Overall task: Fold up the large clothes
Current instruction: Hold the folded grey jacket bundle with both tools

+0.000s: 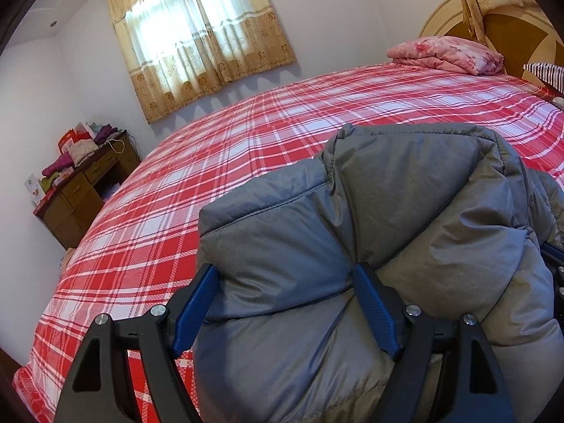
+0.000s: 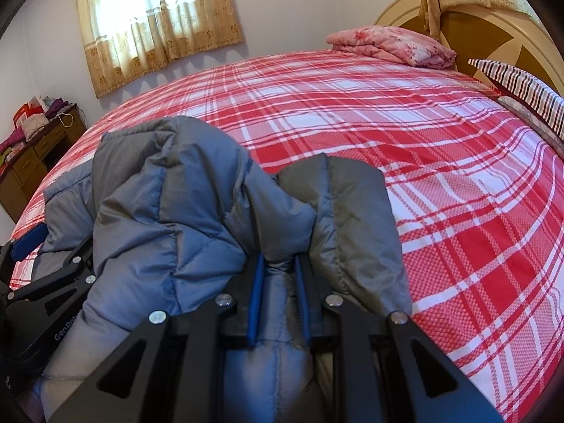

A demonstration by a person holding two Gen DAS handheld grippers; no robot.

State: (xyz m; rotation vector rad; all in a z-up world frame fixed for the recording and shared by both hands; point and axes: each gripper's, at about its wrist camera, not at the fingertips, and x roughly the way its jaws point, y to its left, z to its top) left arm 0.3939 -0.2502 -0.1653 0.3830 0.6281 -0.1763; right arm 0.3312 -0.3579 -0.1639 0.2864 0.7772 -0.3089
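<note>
"GenRob…" lettering — left gripper arm

Jacket cut off by the bottom and right edges in the left wrist view, with its lower part and sleeves out of sight, and bunched so that collar and hem cannot be told apart. Bed near edge hidden behind the jacket, striped pillow beside the headboard cut by the right edge. Clutter on the desk beyond the bed's far corner too small to tell.
</note>
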